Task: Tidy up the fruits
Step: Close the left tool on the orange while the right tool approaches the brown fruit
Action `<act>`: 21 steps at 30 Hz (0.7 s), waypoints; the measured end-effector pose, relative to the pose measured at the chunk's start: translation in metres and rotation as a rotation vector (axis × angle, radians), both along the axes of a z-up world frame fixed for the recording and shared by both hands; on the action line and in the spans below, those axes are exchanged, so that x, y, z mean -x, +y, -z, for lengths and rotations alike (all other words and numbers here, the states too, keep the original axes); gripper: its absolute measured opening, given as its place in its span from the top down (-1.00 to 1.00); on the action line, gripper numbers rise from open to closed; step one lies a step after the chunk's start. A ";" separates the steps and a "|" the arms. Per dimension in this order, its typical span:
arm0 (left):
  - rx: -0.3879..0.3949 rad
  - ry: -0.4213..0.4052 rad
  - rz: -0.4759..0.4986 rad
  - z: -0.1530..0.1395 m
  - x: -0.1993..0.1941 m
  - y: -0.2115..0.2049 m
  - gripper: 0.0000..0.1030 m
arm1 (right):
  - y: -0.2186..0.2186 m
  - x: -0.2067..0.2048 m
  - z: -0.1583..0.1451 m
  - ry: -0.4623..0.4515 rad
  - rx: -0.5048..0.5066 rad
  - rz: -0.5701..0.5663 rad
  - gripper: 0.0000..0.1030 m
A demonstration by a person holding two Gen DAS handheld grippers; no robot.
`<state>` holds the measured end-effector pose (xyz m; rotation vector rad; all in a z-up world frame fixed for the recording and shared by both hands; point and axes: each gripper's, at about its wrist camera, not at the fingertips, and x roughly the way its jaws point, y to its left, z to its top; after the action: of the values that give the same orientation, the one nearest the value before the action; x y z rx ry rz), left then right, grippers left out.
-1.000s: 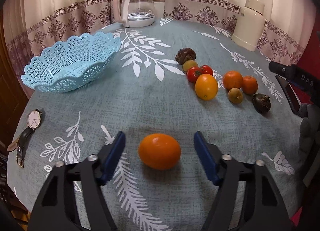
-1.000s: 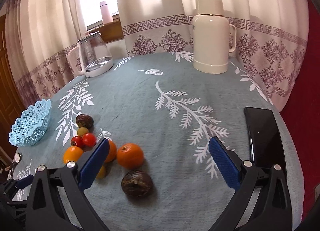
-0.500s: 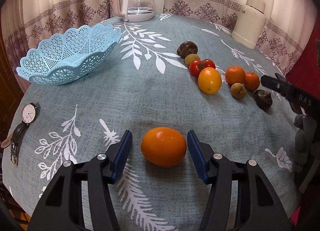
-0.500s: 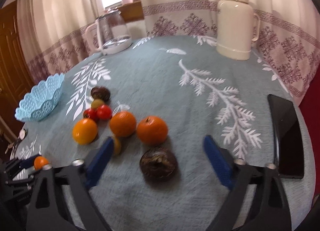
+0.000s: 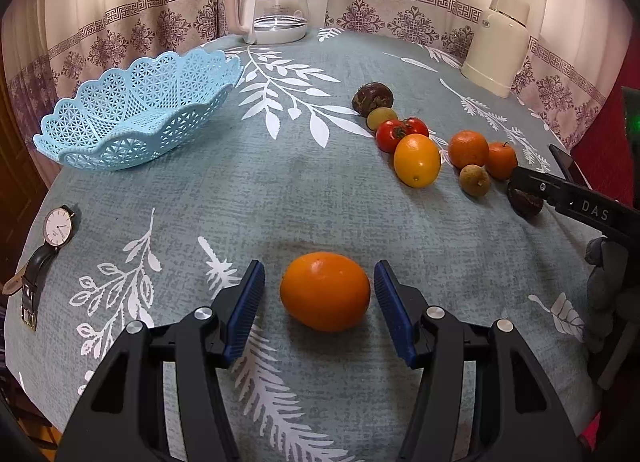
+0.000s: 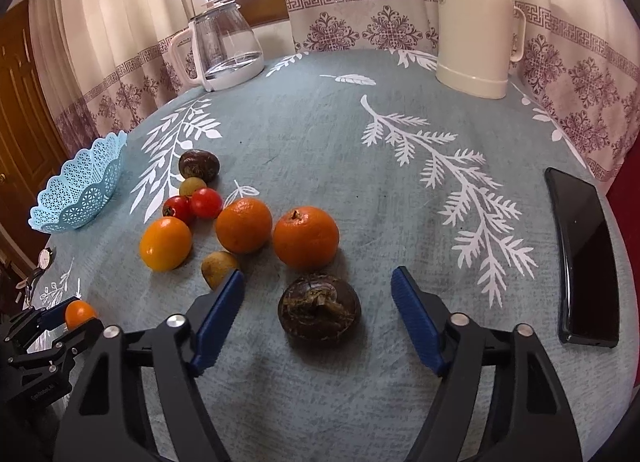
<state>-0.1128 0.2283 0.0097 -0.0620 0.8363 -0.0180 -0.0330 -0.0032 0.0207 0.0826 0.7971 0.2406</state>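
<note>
An orange [image 5: 325, 296] lies on the blue-grey tablecloth between the blue pads of my left gripper [image 5: 319, 291], which is open with small gaps on both sides. My right gripper [image 6: 317, 294] is open around a dark brown round fruit [image 6: 319, 313], pads well clear of it. Beyond lie two mandarins [image 6: 306, 237] [image 6: 243, 225], a yellow-orange citrus [image 6: 165, 243], two tomatoes [image 6: 205, 203], two small tan fruits [image 6: 218, 263] and another brown fruit [image 6: 199, 164]. An empty light-blue lace basket [image 5: 132, 110] stands at the far left.
A glass kettle [image 5: 276, 6] and a cream thermos [image 6: 476, 22] stand at the table's far edge before curtains. A wristwatch [image 5: 48, 246] lies at the left edge. A black phone [image 6: 584, 262] lies on the right. A gloved hand [image 5: 608, 274] holds the right gripper.
My left gripper's jaws have narrowed around the orange. My right gripper has swung left and forward, bringing the dark brown fruit between its open fingers.
</note>
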 end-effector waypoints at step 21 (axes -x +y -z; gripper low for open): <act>0.000 0.001 0.002 0.000 0.000 0.001 -0.14 | 0.003 -0.006 0.008 0.053 -0.001 -0.015 -0.07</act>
<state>-0.1129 0.2289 0.0098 -0.0616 0.8372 -0.0196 -0.0270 -0.0005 0.0127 0.0841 0.8501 0.2543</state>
